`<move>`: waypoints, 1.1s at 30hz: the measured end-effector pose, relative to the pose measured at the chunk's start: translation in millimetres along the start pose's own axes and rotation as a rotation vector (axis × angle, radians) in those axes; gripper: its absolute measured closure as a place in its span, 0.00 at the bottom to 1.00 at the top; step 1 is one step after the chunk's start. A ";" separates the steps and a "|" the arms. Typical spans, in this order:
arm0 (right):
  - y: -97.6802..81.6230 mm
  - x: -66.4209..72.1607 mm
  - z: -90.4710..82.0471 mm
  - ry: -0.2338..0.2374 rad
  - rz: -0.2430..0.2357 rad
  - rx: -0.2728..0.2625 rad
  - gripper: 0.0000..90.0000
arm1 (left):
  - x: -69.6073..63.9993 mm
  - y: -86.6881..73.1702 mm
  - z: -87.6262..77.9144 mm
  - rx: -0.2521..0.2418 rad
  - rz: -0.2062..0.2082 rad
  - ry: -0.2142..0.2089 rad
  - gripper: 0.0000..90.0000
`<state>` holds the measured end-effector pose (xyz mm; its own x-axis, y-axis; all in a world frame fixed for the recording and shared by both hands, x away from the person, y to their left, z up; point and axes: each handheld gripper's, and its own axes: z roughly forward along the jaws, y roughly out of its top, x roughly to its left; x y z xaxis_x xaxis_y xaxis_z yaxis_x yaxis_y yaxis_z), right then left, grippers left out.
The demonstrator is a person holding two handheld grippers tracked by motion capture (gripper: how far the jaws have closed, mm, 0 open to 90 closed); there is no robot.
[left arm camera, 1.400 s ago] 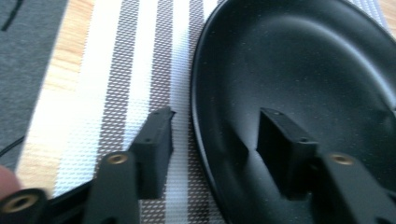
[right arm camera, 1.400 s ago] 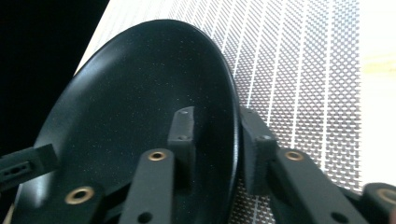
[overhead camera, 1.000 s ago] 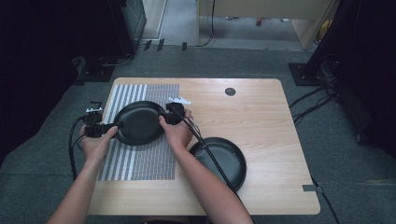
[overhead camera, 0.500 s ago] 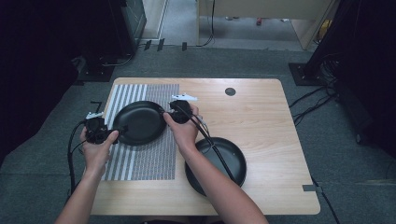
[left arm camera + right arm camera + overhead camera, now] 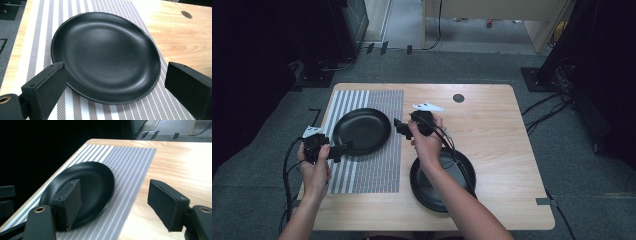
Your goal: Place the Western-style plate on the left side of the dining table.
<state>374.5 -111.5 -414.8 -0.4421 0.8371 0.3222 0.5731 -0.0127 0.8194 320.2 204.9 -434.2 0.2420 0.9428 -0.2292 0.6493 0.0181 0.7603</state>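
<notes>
1. Nearest the person, a second round black plate lies on the bare pale wooden table, partly under the right forearm and untouched by either tool.

2. The left gripper hangs just off the near-left rim of the round, shallow black plate, its jaws spread wide with nothing between them; they have just been opening. In the left gripper view the plate lies flat and whole beyond the two black pads.

3. The right gripper stands just off the plate's right edge, jaws likewise parted and empty after just opening; in its own view the plate sits apart from the pads.

4. The plate rests on the grey-and-white striped placemat, toward its far end, fully within its border.

5. The step in hand reads as letting go after setting the plate down. Done well, both tools would draw straight away from the rim, jaws kept wide, so no pad nudges the plate off centre or rucks the mat.

6. No brand, label or writing can be read anywhere; a dark round cable hole marks the far tabletop.
</notes>
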 end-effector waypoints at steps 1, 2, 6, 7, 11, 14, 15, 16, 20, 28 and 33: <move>-0.6 -1.7 -3.8 -0.003 -0.003 0.004 0.30 | -1.0 -2.3 -1.8 -0.002 0.004 0.006 0.04; -1.3 -3.5 -7.6 -0.003 -0.009 0.007 0.30 | -2.4 -5.0 -3.5 -0.007 0.009 0.015 0.04; -4.6 -9.4 -22.6 -0.002 -0.025 0.002 0.29 | -6.4 -16.7 -9.5 -0.019 0.009 0.027 0.04; -5.3 -10.5 -26.1 -0.002 -0.029 0.001 0.29 | -7.5 -19.3 -11.2 -0.023 0.006 0.026 0.04; -9.0 -14.8 -39.9 0.000 -0.038 -0.008 0.28 | -13.7 -29.5 -17.1 -0.040 0.000 0.025 0.04; -12.5 -19.0 -50.0 -0.004 -0.043 -0.016 0.28 | -18.7 -38.8 -19.6 -0.052 -0.002 0.027 0.04; -13.7 -20.7 -53.3 -0.004 -0.043 -0.018 0.28 | -20.7 -42.0 -19.8 -0.053 0.002 0.030 0.04; -14.9 -22.5 -56.5 -0.004 -0.043 -0.019 0.28 | -22.4 -45.2 -19.8 -0.053 0.004 0.029 0.04; -20.9 -30.4 -67.6 -0.007 -0.036 -0.019 0.28 | -27.4 -56.9 -20.5 -0.067 0.018 0.048 0.04; -36.7 -49.8 -86.3 -0.009 -0.002 -0.017 0.28 | -21.6 -76.2 -28.7 -0.102 0.027 0.107 0.04; -46.9 -63.1 -98.5 -0.021 0.018 -0.028 0.28 | -16.6 -93.8 -31.5 -0.077 0.039 0.139 0.04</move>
<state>307.6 -217.6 -426.9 -0.4173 0.8478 0.3273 0.5609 -0.0431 0.8268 232.6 198.1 -482.6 0.1602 0.9803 -0.1159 0.5824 0.0009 0.8129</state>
